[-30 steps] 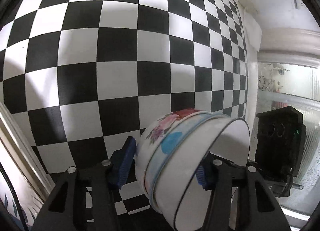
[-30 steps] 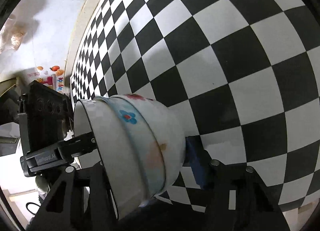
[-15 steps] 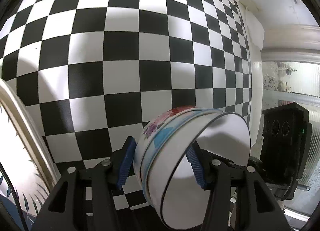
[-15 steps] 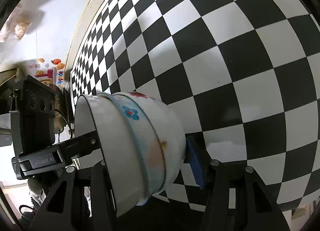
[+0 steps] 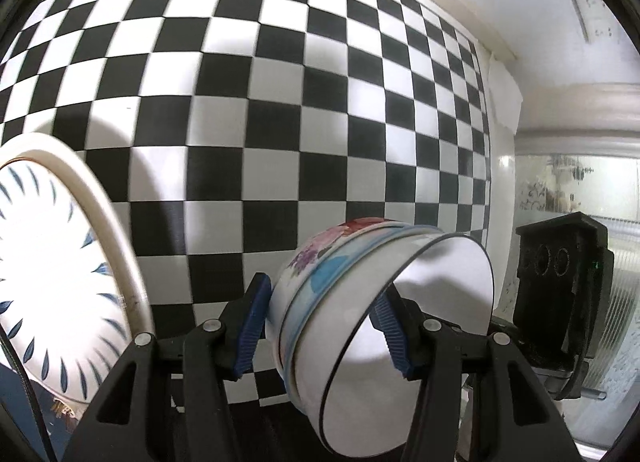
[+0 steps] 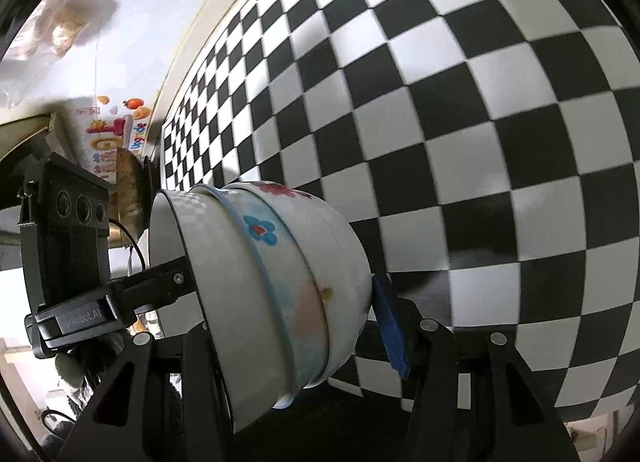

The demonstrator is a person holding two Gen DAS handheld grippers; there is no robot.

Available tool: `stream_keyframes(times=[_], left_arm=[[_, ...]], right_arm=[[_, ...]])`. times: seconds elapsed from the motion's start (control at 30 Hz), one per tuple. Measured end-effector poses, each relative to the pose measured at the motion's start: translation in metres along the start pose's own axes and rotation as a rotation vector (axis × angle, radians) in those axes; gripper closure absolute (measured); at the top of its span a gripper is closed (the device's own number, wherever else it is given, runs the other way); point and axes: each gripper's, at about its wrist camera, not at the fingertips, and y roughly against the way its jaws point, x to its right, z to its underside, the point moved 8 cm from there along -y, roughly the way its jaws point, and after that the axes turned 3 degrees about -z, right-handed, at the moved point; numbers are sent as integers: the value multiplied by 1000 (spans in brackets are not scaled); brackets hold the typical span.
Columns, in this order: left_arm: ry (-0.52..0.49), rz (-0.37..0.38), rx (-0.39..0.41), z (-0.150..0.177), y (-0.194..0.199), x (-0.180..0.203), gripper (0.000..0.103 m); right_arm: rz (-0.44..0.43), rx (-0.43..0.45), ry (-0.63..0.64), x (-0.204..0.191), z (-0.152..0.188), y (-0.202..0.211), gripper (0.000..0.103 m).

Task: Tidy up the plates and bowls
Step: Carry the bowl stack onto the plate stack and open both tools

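You are carrying a nested stack of bowls [image 5: 360, 302] on its side above the checkered desk [image 5: 280, 102], with both grippers on it at once; the left gripper [image 5: 324, 326] has one blue pad against the floral outer bowl's base and the other inside the white innermost bowl, so it pinches the stack through its bottom; the right gripper [image 6: 304, 326] seems to pinch the same stack [image 6: 280, 294] from the opposite side, one pad showing near the base and the other hidden behind the rims, so whether that pad touches I cannot tell.

My judgement: the step is transporting the stack toward its resting place, possibly near the blue-patterned plate [image 5: 52, 262] at the left edge of the left wrist view; that is a guess.

- Keep both grips steady and equal; if one loosens, the bowls may slide apart, since they are only nested.
- Turn the stack base-down before lowering; glazed bowls slip easily.
- Move both hands as one, without twisting against each other.
- Watch the plate's rim; approach clear of it.
- Release only once the base sits flat on the desk.
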Motion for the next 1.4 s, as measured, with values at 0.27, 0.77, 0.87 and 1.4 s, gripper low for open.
stream_keyframes(times=[0.27, 0.77, 0.87, 1.4], left_arm=[[28, -9, 36, 0, 33, -29, 54], [112, -20, 48, 10, 80, -128, 54], [141, -20, 48, 13, 84, -148, 54], [238, -13, 28, 12, 80, -205, 54]], right_arm=[[-13, -25, 50, -41, -3, -14, 49], [-15, -74, 128, -132, 4, -86, 50], [-8, -100, 139, -145, 7, -109, 50], [62, -187, 194, -179, 6, -180, 50]])
